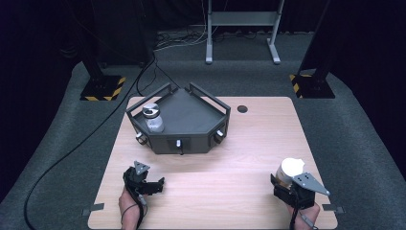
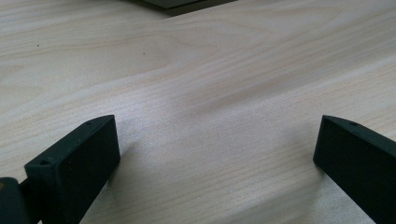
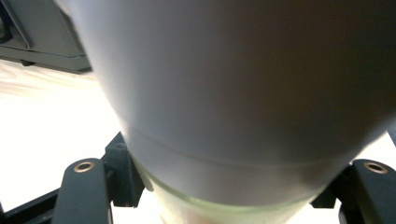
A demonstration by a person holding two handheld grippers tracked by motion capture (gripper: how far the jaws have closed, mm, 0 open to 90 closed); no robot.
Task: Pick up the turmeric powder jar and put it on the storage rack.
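Observation:
My right gripper [image 1: 286,183] is near the table's front right corner, shut on a jar [image 1: 290,170] with a wide white cap and a pale glassy body. In the right gripper view the jar [image 3: 233,93] looms close, its body wedged between the two black jaws. Resting low at the front left, my left gripper [image 1: 157,185] is open, with bare wood between its jaws [image 2: 217,135]. A dark angular tray [image 1: 191,143] stands at the back middle of the table. A second, grey jar with a metal lid [image 1: 153,119] stands upright in the tray's left corner.
The tray has raised rails and small knobs along its front wall. A round hole [image 1: 242,109] sits in the tabletop right of the tray. Cables run over the grey floor at the left, and stands with yellow-black bases [image 1: 101,88] flank the table's far side.

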